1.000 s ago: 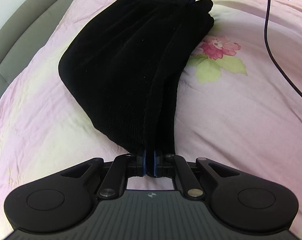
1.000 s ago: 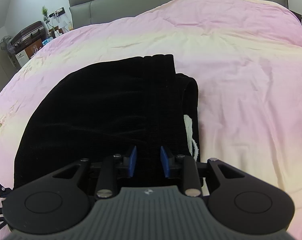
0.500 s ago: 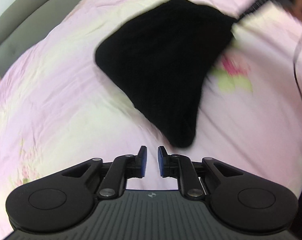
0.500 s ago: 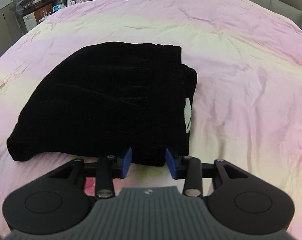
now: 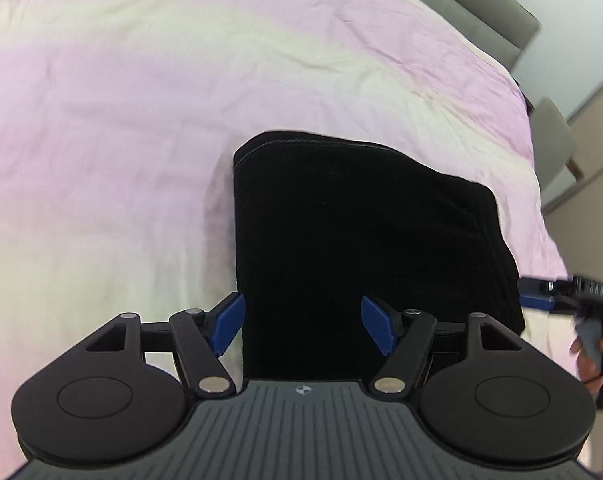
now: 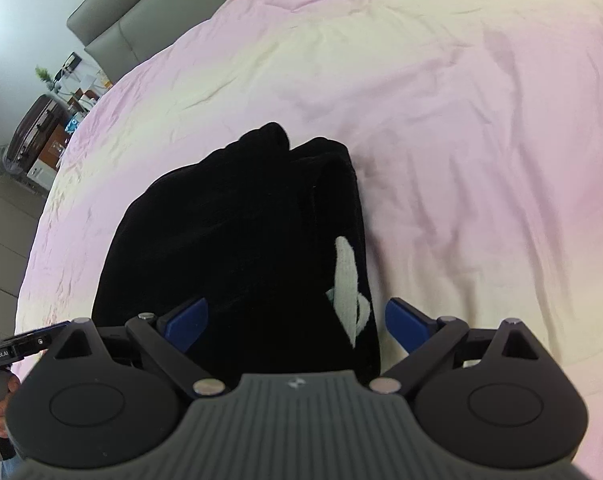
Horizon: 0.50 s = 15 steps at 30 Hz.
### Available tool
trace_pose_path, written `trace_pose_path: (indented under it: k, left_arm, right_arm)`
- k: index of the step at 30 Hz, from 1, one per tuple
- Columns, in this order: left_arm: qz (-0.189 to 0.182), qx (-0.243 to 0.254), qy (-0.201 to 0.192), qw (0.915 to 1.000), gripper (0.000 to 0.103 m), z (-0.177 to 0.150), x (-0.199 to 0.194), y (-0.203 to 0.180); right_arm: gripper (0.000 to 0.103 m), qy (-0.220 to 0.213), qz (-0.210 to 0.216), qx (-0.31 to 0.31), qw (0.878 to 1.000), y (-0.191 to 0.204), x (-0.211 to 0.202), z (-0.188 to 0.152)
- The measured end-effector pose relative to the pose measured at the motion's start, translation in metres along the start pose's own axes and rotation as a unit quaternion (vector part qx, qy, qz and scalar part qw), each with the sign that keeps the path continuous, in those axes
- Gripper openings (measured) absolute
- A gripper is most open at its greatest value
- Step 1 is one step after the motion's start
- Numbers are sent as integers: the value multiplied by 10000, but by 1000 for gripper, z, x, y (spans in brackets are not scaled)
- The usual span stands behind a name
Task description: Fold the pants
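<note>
Left wrist view: the left gripper [image 5: 302, 322] hangs with its blue-padded jaws spread wide, nothing between them.
Pants, left view: the folded black corduroy pants [image 5: 353, 240] lie flat on the pink-and-cream bedspread [image 5: 121, 120], just ahead of the blue pads [image 5: 228, 322].
Far right edge: the right gripper [image 5: 541, 296] shows beside the pants.
Right wrist view: the right gripper's jaws stand wide apart, empty.
Pants, right view: the bundle sits below, white drawstring [image 6: 347, 276] lying on its right side.
Background: grey upholstered headboard [image 6: 113, 20].

Pink-yellow bedspread [image 6: 441, 100]; grey headboard [image 6: 129, 12]; cluttered side cabinet [image 6: 49, 132] beyond.
</note>
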<state>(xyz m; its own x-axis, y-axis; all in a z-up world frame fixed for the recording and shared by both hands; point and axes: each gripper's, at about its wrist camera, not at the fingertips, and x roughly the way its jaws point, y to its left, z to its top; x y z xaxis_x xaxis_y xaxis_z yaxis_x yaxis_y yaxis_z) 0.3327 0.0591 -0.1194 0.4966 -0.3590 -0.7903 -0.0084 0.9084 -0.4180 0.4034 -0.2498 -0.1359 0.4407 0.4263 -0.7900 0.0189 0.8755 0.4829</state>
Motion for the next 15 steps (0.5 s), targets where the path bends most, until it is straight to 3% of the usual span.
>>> trace_pose_path:
  k: [8,11,15]
  left_arm:
    - [-537,-663,269,9960,84,6,45,42]
    - [-675,-745,330,9944,76,7,55,48]
    - [-652,-809,329,9940,64,9,61,45]
  right_arm:
    - [87,445,560,462,9964,-36,59,11]
    - [77,502,786,614,9938,-41,76,16]
    - [69,531,763,485,9945,-34,81,20]
